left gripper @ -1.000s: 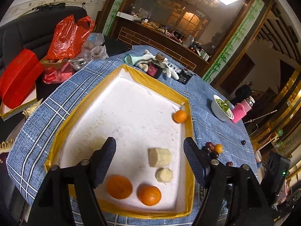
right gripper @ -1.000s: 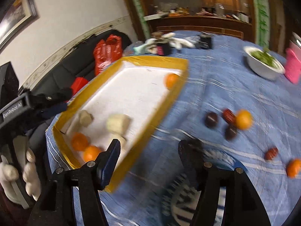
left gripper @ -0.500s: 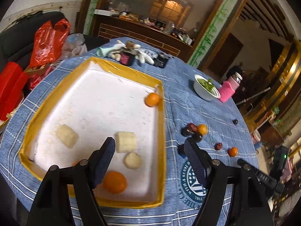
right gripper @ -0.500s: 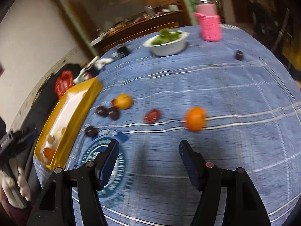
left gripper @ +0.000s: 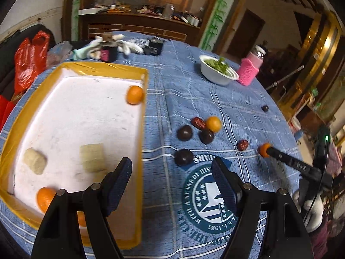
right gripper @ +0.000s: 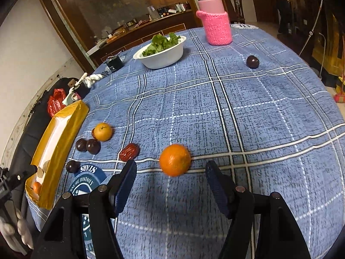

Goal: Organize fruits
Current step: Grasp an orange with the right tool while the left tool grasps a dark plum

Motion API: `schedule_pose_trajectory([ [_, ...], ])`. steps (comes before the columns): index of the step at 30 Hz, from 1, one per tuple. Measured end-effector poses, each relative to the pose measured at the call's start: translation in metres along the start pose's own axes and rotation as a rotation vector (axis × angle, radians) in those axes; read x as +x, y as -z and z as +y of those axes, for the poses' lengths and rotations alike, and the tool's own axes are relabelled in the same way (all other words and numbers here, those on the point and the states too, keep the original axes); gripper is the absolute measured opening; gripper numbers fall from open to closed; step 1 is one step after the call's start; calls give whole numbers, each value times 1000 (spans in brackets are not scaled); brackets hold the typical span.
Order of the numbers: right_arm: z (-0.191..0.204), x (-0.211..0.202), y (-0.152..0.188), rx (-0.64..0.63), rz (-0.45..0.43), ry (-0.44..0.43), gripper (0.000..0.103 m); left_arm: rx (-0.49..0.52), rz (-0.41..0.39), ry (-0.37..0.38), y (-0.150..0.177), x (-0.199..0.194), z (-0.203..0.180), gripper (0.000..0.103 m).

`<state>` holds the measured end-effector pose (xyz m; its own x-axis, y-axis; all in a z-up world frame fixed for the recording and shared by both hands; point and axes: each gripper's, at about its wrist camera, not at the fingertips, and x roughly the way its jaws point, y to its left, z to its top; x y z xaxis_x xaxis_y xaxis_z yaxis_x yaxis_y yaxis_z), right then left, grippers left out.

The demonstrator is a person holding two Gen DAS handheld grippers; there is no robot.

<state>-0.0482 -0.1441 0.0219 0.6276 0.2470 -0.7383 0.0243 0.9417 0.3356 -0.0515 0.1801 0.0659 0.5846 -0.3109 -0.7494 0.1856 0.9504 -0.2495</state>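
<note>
My right gripper (right gripper: 170,172) stands wide and empty, its jaws on either side of the small round orange tangerine (right gripper: 175,159) lying loose on the blue checked tablecloth (right gripper: 248,112), pads not touching it. If I close off-centre, one pad could nudge the fruit and send it rolling toward the table edge. My left gripper (left gripper: 171,170) is wide and empty too, above the yellow-rimmed white foam tray (left gripper: 142,129) wall; dropping lower could knock that rim.
</note>
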Motion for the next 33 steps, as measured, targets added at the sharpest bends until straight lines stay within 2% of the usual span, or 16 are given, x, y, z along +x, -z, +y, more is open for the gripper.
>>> schedule_pose_trajectory([
  [5, 0, 13, -10, -4, 2, 24, 71, 80, 24, -14, -1, 18, -26, 75],
  [7, 2, 16, -12, -11, -4, 44, 68, 122, 25, -13, -2, 25, -36, 75],
  [9, 3, 18, -13, -22, -11, 58, 52, 172, 13, -15, -4, 33, -46, 75],
  [13, 4, 24, -12, -40, 4, 68, 42, 264, -8, -28, -10, 51, -62, 75],
  [17, 6, 25, -11, -56, 6, 66, 42, 280, 14, -17, -20, 71, -68, 60],
  [19, 7, 25, -11, -60, 7, 63, 42, 296, 20, -20, -23, 81, -71, 58],
  [21, 7, 26, -10, -60, 7, 61, 42, 312, 32, -24, -25, 90, -74, 45],
  [23, 7, 26, -10, -60, 8, 58, 42, 327, 55, -30, -26, 100, -77, 41],
  [29, 8, 27, -10, -71, 11, 53, 43, 380, 85, -52, -22, 119, -83, 41],
  [32, 9, 26, -10, -73, 8, 55, 39, 409, 71, -92, -19, 120, -87, 22],
  [33, 9, 26, -10, -71, 7, 57, 35, 400, 68, -88, -18, 119, -86, 22],
])
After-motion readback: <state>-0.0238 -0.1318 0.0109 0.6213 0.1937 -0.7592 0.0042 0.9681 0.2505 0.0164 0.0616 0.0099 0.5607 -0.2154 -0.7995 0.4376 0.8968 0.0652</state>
